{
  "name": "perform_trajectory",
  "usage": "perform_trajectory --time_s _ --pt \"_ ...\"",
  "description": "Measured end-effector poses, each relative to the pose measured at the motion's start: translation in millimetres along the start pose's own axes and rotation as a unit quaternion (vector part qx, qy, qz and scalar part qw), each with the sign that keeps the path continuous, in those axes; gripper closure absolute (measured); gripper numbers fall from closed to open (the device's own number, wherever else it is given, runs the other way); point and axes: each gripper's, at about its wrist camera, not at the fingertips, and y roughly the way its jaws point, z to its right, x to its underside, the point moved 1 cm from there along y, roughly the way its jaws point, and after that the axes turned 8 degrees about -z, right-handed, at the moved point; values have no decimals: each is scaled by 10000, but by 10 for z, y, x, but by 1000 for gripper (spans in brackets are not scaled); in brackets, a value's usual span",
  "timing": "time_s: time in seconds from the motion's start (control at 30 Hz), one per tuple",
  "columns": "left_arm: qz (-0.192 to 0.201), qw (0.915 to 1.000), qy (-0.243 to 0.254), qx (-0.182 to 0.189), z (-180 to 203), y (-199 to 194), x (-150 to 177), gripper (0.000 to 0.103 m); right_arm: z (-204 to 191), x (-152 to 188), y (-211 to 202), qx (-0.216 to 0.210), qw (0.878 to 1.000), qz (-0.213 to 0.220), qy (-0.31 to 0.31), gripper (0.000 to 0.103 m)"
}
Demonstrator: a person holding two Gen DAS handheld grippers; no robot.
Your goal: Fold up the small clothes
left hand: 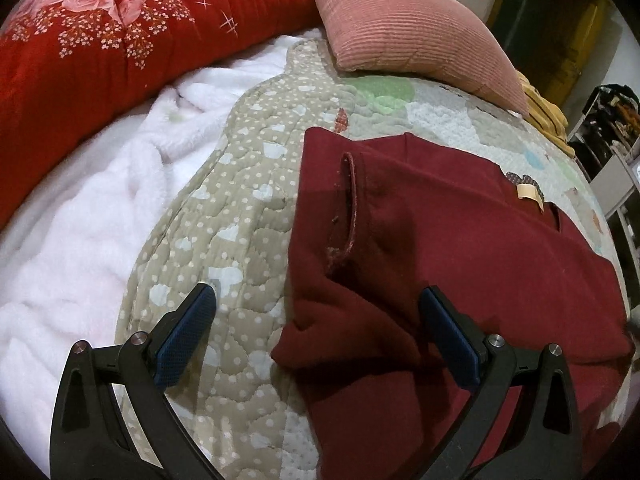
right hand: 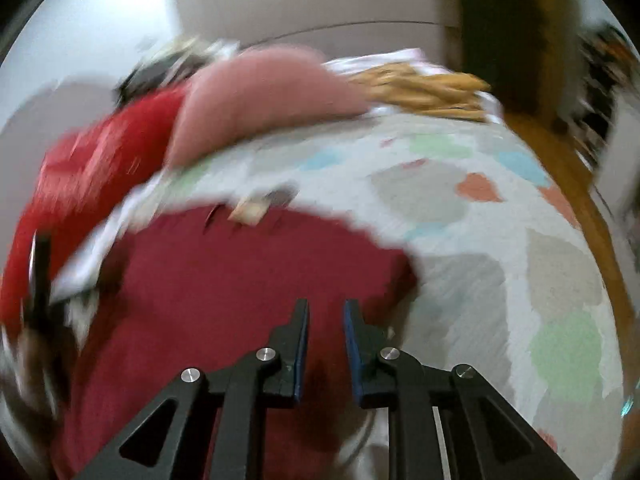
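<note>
A dark red garment (left hand: 460, 248) lies on the quilted bed cover, its left side folded over into a thick edge. A cream neck label (left hand: 528, 193) shows near its far edge. My left gripper (left hand: 318, 306) is wide open and empty, its jaws on either side of the garment's folded left edge, just above it. The right wrist view is motion-blurred. My right gripper (right hand: 326, 310) hovers over the garment (right hand: 224, 280) near its right edge, jaws narrowly apart with nothing between them. The label (right hand: 250, 210) shows at the far edge.
A patterned quilt (left hand: 240, 208) covers the bed. A white fleece blanket (left hand: 92, 216) lies at the left, a red floral duvet (left hand: 100, 40) behind it. A pink cushion (left hand: 408, 28) and yellow cloth (left hand: 548, 112) sit at the back. Wooden floor (right hand: 576, 184) lies right of the bed.
</note>
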Motion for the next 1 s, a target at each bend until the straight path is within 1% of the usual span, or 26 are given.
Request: perform_trajectory --time_s 0.03,0.07,0.1,0.13,0.17,0.2,0.27,0.3,0.33,0.37,0.43,0.5,0.57,0.63,0.7,0.77,0.8,0.9,1.0 --pt "-15 10000 -21 22 -7 -7 9 1 -38 87 80 155 9996 -192 -122 87" --pt "-57 10000 -44 46 -12 -34 26 1 -45 202 230 394 9980 -481 -136 87" --pt "-116 9999 -48 48 -11 -63 40 1 -3 296 297 445 9970 -623 -66 87" --pt "-189 9998 -14 19 -9 -108 65 1 48 356 320 323 9980 -538 102 87" --pt "-223 9997 62 -24 -8 -170 105 1 80 374 247 246 9984 -418 281 87" --pt "-199 9996 174 -75 -14 -255 159 1 94 380 187 243 9982 -414 371 87" --pt "-103 9992 329 -179 -54 -436 296 1 73 441 -50 96 9986 -157 495 79" --pt "-67 9992 353 -174 -86 -511 363 1 64 486 -134 44 9986 -80 512 75" --pt "-50 9993 345 -153 -108 -550 410 1 49 535 -209 -11 9985 -49 539 62" --pt "-38 9995 308 -115 -140 -604 478 1 58 573 -251 -62 9983 -10 573 55" --pt "-55 9997 241 11 -187 -704 638 1 95 625 -284 -58 9979 58 647 55" --pt "-78 9996 281 32 -194 -788 779 1 183 648 -256 11 9962 -41 872 55" --pt "-45 9994 331 17 -197 -882 924 1 192 686 -264 -122 9942 -114 1063 55" --pt "-47 9991 404 80 -204 -960 1098 1 161 780 -352 -293 9936 -66 1089 55" --pt "-102 9987 477 123 -219 -1005 1277 1 146 910 -445 -424 9931 -3 1095 55" --pt "-189 9986 473 160 -250 -1016 1428 1 132 1126 -568 -717 9905 56 1176 54" --pt "-259 9984 456 217 -268 -1015 1500 1 131 1197 -604 -790 9895 61 1206 54" --pt "-422 9980 274 383 -341 -1028 1689 1 109 1536 -694 -969 9870 -111 1275 52" --pt "-540 9970 113 536 -404 -1082 1872 1 -10 1754 -681 -1213 9863 -340 1065 52"
